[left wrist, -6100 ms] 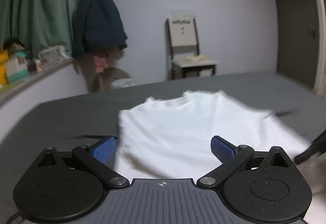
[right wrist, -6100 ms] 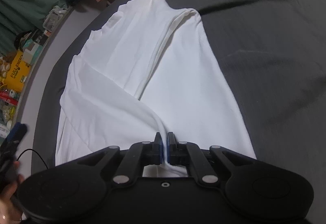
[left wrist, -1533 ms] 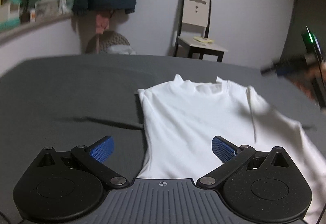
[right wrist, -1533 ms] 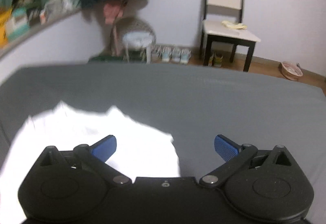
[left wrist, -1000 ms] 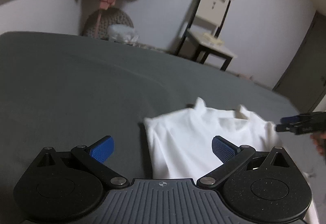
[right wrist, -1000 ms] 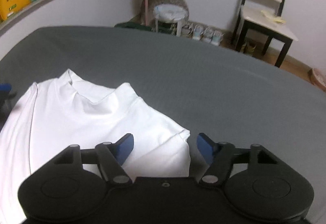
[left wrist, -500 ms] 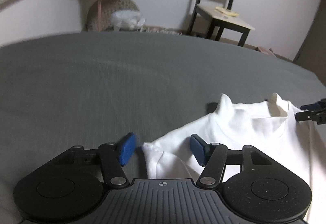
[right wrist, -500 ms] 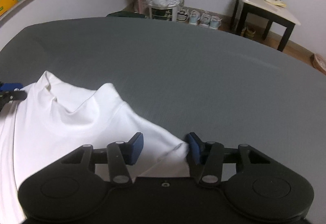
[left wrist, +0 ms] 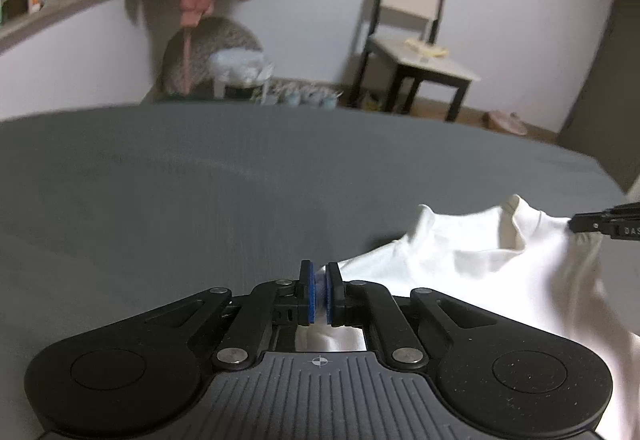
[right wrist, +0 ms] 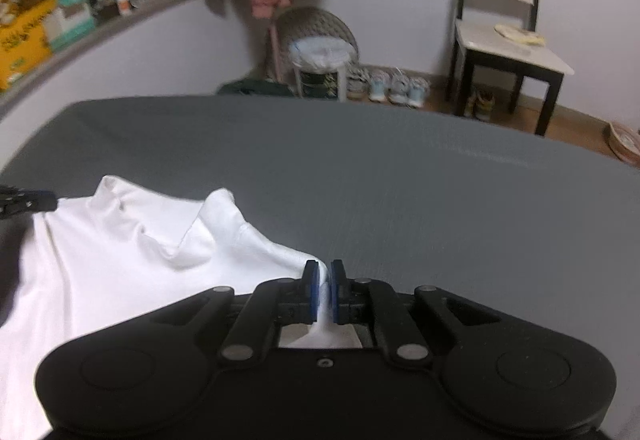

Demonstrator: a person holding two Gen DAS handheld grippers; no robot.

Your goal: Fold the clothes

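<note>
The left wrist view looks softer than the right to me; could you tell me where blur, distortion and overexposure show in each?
Left wrist view: the chair and far wall are smeared, the bed edge bows from the fisheye, and the white shirt blows out. Right wrist view: the background is sharper, with shoes legible, but the shirt glares too, and the bed edge curves.
</note>
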